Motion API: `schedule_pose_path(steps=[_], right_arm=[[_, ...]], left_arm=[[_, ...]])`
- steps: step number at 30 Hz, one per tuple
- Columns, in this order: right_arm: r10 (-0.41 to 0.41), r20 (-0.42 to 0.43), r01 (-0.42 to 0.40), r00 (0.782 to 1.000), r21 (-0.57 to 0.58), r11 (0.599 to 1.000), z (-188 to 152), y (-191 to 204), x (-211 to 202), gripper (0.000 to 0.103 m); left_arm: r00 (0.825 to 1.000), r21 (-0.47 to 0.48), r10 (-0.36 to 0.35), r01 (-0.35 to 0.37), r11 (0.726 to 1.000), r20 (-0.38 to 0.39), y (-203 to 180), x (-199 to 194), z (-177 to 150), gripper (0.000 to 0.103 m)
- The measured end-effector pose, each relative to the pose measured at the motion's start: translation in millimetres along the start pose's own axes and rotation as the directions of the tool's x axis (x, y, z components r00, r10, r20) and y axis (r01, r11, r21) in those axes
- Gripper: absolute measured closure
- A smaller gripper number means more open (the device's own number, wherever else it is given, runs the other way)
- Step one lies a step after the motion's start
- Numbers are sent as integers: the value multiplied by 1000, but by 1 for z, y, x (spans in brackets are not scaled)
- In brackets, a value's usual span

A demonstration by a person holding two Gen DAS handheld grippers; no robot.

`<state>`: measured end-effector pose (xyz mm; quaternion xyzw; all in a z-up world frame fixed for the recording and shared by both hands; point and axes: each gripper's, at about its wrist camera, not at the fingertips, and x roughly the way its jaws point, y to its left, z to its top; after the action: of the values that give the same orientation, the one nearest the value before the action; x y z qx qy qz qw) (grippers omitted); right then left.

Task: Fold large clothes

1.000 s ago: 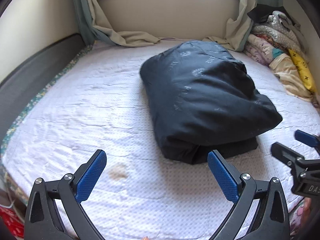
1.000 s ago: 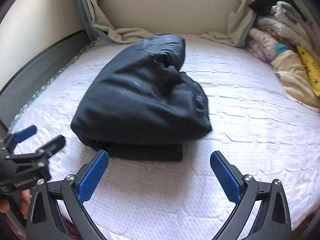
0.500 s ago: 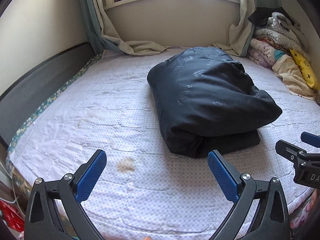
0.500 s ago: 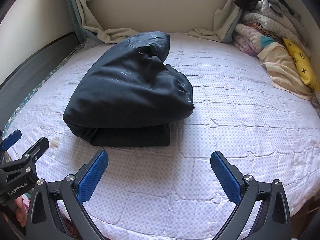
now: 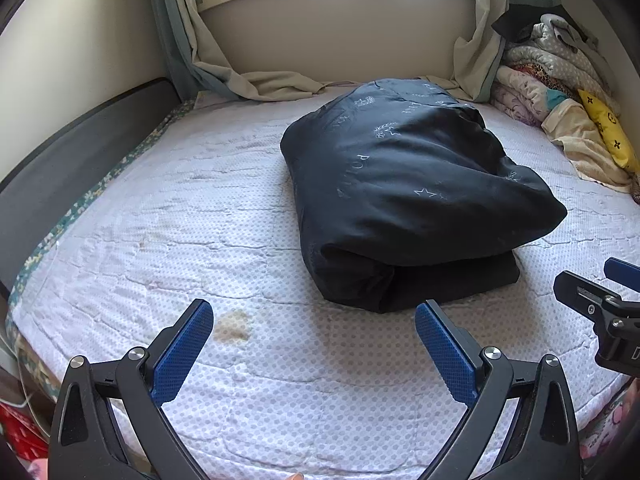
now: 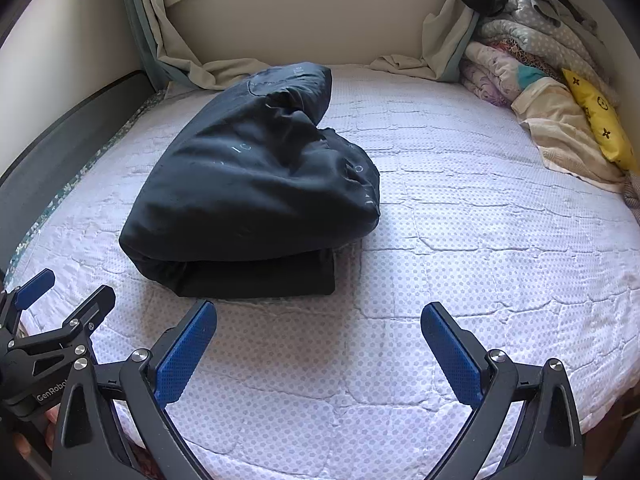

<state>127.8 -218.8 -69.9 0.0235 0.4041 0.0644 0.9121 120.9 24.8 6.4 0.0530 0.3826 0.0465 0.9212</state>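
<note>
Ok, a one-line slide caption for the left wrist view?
Open left gripper hovers over the quilted mattress, facing a folded dark navy duvet; right gripper at the edge.

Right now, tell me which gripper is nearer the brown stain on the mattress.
Left. The left gripper hangs open just above the stain; the right gripper is open further right, past the dark bundle.

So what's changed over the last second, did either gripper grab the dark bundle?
No. Both the left gripper and the right gripper have backed away from the folded dark garment, toward the near edge of the bed, so more mattress and window shows. Both stayed open and empty. The garment kept its folded shape and place.
</note>
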Motion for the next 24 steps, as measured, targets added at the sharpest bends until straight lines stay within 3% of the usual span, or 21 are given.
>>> schedule_pose_path(steps=[24], right_arm=[[24, -3, -24, 1000, -4, 1000, -2, 0, 0, 1]], left_arm=[[1000, 10, 4, -5, 1000, 24, -5, -5, 3, 1]])
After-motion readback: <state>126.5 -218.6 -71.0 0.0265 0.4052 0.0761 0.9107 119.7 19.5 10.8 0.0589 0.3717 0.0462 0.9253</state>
